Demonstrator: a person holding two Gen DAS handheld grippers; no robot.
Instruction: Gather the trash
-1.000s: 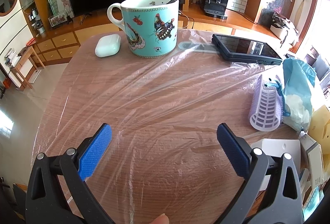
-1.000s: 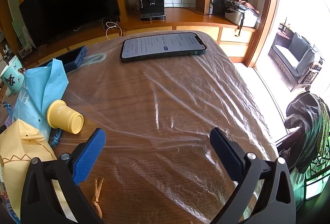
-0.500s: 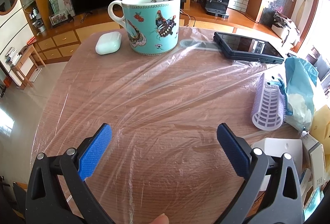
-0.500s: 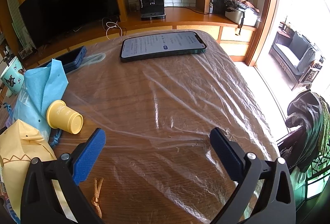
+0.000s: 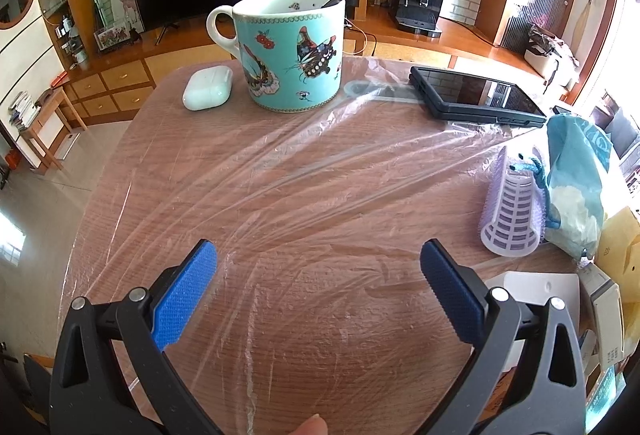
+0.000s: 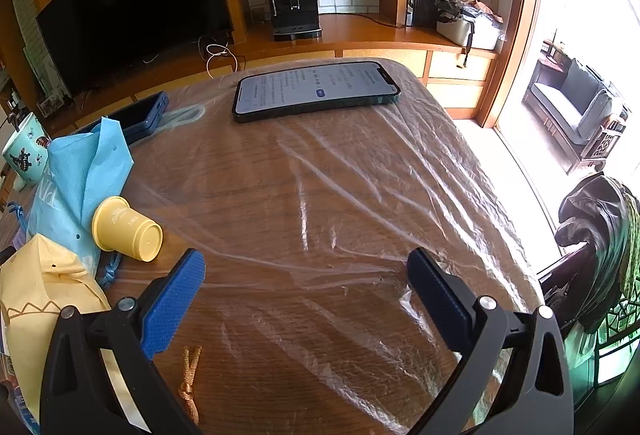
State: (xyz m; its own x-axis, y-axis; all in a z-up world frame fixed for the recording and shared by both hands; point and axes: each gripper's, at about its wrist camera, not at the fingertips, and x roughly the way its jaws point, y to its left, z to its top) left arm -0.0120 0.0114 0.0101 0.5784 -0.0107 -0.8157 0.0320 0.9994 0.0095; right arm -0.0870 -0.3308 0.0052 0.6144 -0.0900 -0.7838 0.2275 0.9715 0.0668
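Both tongs look alike: the left tongs [image 5: 318, 261] and right tongs [image 6: 306, 269] have matte black forked arms with silver rivets, each tipped by a blue, dot-textured rubber pad [image 5: 184, 299]. A bare fingertip [image 5: 310, 425] shows below.

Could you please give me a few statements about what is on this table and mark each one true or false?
1. A spoon stands in the butterfly mug. True.
2. The yellow cup stands upright. False: it lies on its side beside the blue bag.
3. The left gripper is shut on the plastic film. False: it is open and holds nothing.
4. The phone with the lit screen lies flat on the table's far side. True.
5. The white earbud case lies inside the mug. False: it lies on the table beside the mug.
6. The right gripper is open. True.
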